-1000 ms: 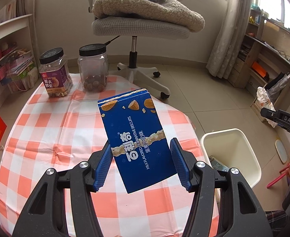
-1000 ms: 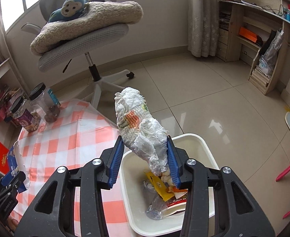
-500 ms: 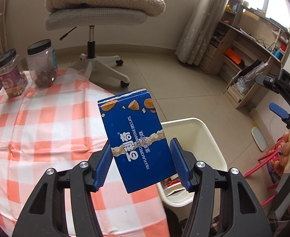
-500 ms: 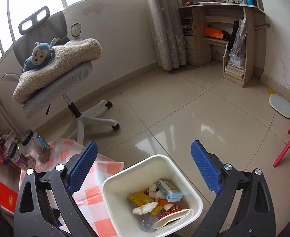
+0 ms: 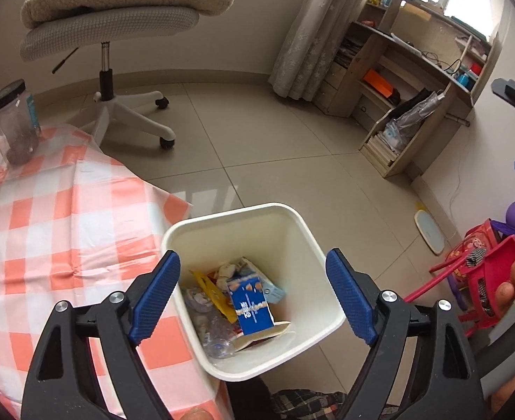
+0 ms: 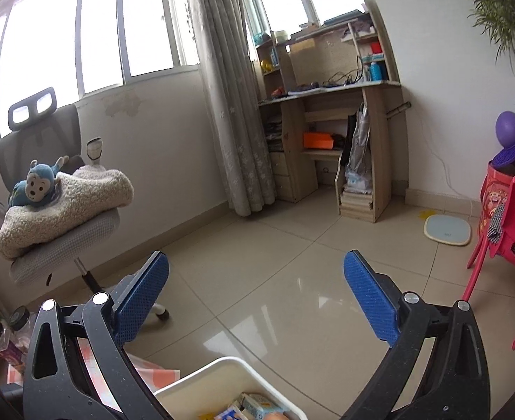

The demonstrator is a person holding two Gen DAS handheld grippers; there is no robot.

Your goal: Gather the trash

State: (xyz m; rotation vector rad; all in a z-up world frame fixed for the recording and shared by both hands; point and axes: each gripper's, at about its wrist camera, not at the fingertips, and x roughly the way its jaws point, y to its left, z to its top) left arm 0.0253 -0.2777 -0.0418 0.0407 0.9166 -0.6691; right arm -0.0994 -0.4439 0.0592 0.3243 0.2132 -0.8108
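A white trash bin [image 5: 292, 224] stands on the floor beside the table. The blue biscuit box [image 5: 252, 309] lies inside it on other wrappers and a crushed plastic bottle [image 5: 217, 336]. My left gripper [image 5: 252, 297] is open and empty, directly above the bin. My right gripper [image 6: 257, 295] is open and empty, raised and looking across the room; only the bin's far rim [image 6: 222, 367] and some trash show at its bottom edge.
A table with an orange-checked cloth [image 5: 47, 217] is left of the bin, with a clear jar [image 5: 14, 122] at its far edge. An office chair with a blanket [image 5: 117, 17] stands behind. A wooden desk [image 6: 327, 133] and a red chair [image 6: 513, 231] are to the right.
My left gripper moved right over the bin, opened and dropped the blue box in. My right gripper dropped the crumpled wrapper in earlier, then lifted and tilted up.
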